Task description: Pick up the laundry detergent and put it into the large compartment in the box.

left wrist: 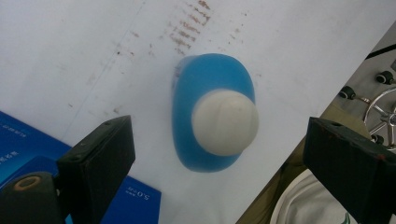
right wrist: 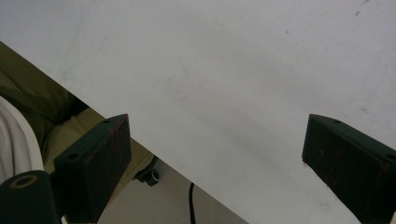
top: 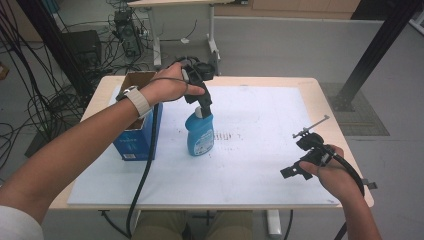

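A blue bottle point(top: 200, 135) with a white cap point(top: 201, 113) stands upright on the white sheet point(top: 250, 165), left of the middle. My left gripper point(top: 204, 107) points straight down just above the cap. In the left gripper view the round cap point(left wrist: 225, 122) and blue shoulders point(left wrist: 187, 140) lie between the two jaws of the left gripper point(left wrist: 219, 137), which stand wide apart and clear of the bottle. My right gripper point(top: 291, 172) hovers low over the sheet's front right part. In the right gripper view that gripper point(right wrist: 215, 140) is open with nothing between its jaws.
A blue box point(top: 134, 142) with open cardboard flaps point(top: 139, 80) stands close to the left of the bottle; its corner point(left wrist: 28, 144) is seen beside the left jaw. Faint brown marks point(top: 227, 136) dot the sheet right of the bottle. The table's front edge point(right wrist: 154, 158) runs under the right gripper.
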A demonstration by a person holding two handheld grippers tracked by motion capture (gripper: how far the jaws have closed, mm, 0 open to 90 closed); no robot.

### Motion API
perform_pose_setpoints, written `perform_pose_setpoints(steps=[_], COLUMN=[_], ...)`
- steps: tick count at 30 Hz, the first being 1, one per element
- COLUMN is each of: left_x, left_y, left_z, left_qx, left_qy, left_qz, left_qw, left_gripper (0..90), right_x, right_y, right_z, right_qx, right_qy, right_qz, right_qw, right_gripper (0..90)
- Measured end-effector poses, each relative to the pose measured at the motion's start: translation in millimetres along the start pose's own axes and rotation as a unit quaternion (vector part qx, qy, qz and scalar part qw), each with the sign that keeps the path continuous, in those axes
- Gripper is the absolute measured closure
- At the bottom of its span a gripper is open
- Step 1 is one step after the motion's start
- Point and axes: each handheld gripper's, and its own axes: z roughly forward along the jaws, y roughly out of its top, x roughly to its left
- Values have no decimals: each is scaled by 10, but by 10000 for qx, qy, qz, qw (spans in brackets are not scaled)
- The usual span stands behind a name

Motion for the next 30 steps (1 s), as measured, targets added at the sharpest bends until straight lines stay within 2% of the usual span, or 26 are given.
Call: perform_pose_setpoints(steps=[4, 9, 17, 30], left_x=[-20, -54, -53, -101], left_y=[9, 34, 62, 90], left_z=[31, 80, 164, 199], left_qx=[4, 38, 112, 120], left_qy=[55, 19, 64, 125], left_qz=[-7, 5, -124, -84], left_qw=[10000, 10000, 9998, 9998], left_gripper=[97, 97, 103, 101], right_x=[-4, 0, 11, 10], right_y=[-2, 8, 1, -10], right_z=[8, 22, 13, 16], right_qx=[3, 10, 1, -24], right_qy=[1, 18, 11, 9], right_qz=[9, 19, 8, -20], right_qw=[10000, 10000, 10000, 10000], right_gripper=[82, 82, 82, 82])
